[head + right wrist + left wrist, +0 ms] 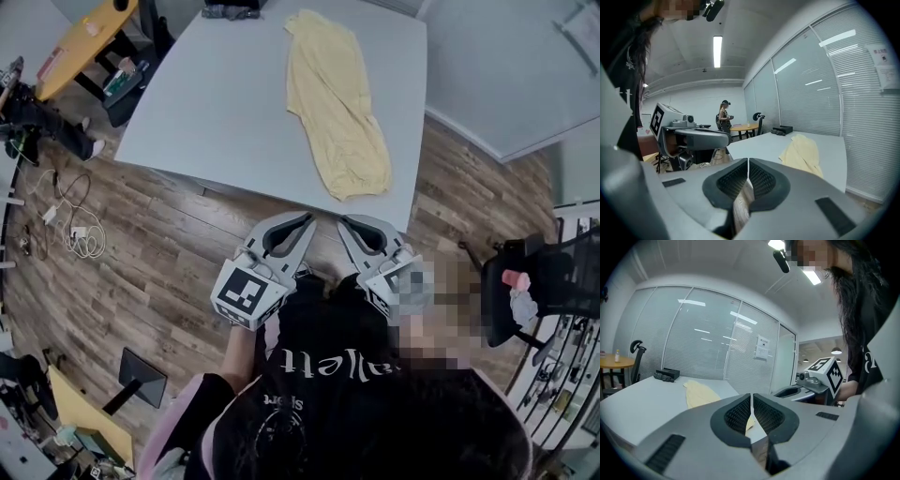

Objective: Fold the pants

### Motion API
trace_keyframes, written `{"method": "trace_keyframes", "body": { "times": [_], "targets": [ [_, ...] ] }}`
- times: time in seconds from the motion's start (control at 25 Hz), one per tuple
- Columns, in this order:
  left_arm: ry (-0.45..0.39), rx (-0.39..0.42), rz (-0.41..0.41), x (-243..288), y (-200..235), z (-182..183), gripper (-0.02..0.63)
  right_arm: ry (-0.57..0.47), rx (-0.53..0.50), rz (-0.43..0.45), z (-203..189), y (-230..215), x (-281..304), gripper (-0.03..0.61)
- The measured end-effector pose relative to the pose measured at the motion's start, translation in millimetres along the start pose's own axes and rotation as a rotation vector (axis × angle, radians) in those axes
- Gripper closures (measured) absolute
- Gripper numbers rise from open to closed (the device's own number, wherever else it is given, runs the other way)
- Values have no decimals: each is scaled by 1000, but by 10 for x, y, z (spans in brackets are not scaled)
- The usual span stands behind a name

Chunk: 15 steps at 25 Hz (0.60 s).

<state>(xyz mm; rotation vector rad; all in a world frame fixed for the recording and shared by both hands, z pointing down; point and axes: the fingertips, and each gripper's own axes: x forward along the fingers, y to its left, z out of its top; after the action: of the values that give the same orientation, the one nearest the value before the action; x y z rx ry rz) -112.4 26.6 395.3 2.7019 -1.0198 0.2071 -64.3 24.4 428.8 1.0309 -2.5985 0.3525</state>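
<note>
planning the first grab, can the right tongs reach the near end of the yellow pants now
Probably yes: the right tongs hang shut just off the table edge, nothing between them and the pants.

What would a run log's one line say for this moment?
pants: lying on table, untouched | left gripper: shut, empty | right gripper: shut, empty | both: short of table edge

A pale grey rectangular table (216,103) fills the upper middle of the head view, with a small dark object (230,11) at its far edge. At upper left stands a round yellow wooden table (84,42). White cables (80,239) lie on the brown wood-plank floor (150,281) at left. A black office chair (539,277) stands at right.
</note>
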Motion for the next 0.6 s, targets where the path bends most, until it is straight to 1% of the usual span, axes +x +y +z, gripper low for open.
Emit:
{"method": "trace_keyframes", "body": {
  "times": [0.24, 0.52, 0.6],
  "targets": [
    [33, -10, -34, 161, -35, -104, 577, 19, 48, -47, -121, -201, -61, 551],
    [75, 42, -54, 351, -60, -207, 577, 42, 75, -112, -262, -638, -47, 551],
    [94, 44, -52, 387, -30, -269, 577, 55, 79, -127, -287, -769, -9, 551]
  ]
}}
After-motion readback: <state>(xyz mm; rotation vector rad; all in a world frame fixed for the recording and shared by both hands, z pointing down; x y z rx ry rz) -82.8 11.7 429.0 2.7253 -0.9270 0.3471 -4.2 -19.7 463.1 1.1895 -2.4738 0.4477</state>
